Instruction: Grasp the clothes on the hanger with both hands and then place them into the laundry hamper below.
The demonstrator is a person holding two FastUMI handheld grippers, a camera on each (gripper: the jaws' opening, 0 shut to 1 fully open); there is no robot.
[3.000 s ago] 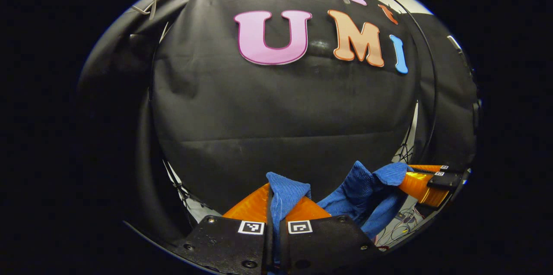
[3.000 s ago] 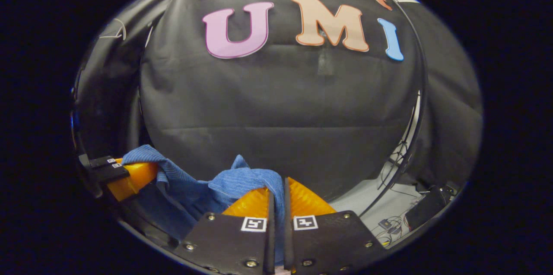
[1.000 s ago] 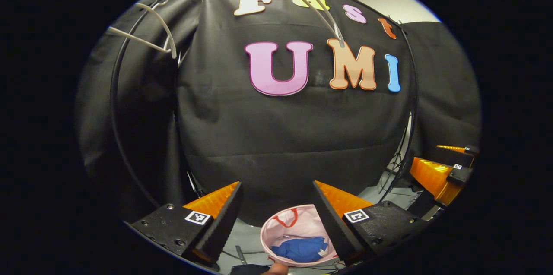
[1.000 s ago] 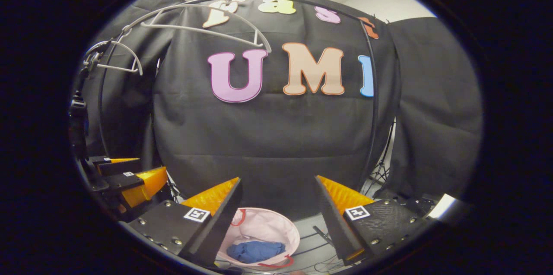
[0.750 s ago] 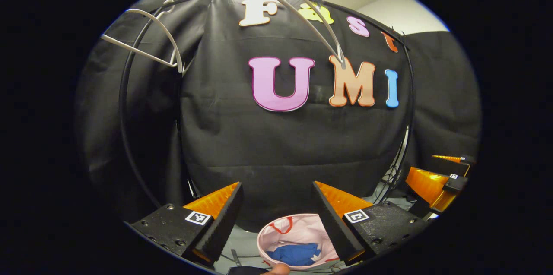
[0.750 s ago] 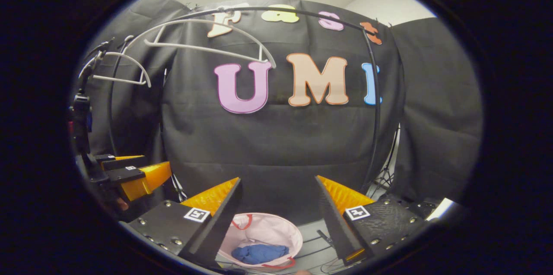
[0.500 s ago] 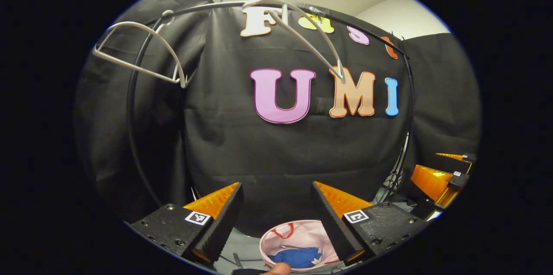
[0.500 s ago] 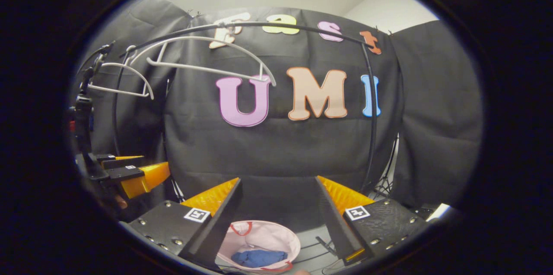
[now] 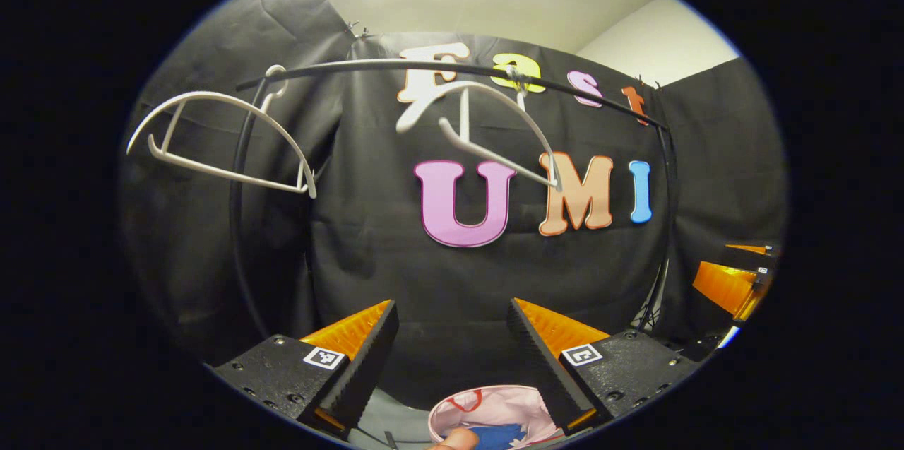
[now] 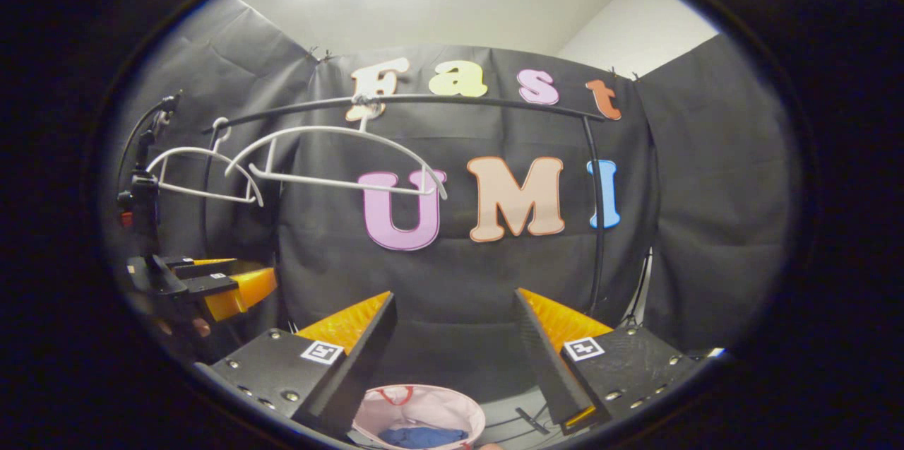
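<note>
Since the blue garment is already a crumpled heap at the bottom of the pink hamper, we judge it soft, light, limp, w/ no stiffness and not fragile; any bunched fold would do as a grip pt, best two spread pts so it doesn't sag. Bundled like that it has no clear long axis or heading; we can't tell collar from hem. In left gripper view the garment peeks at 6 o'clock in the hamper, partly behind a fingertip. Task looks done to us.

Left gripper jaws spread wide, nothing between them; hamper sits below the gap. Right gripper same: wide apart, empty, hamper at 6 o'clock. Left gripper also seen at 8 o'clock in right gripper view, right one at 3 o'clock in left gripper view.

Up top, two bare white hangers on black rail, approx 10–11 o'clock. Nearer hanger tilted, other roughly level.
</note>
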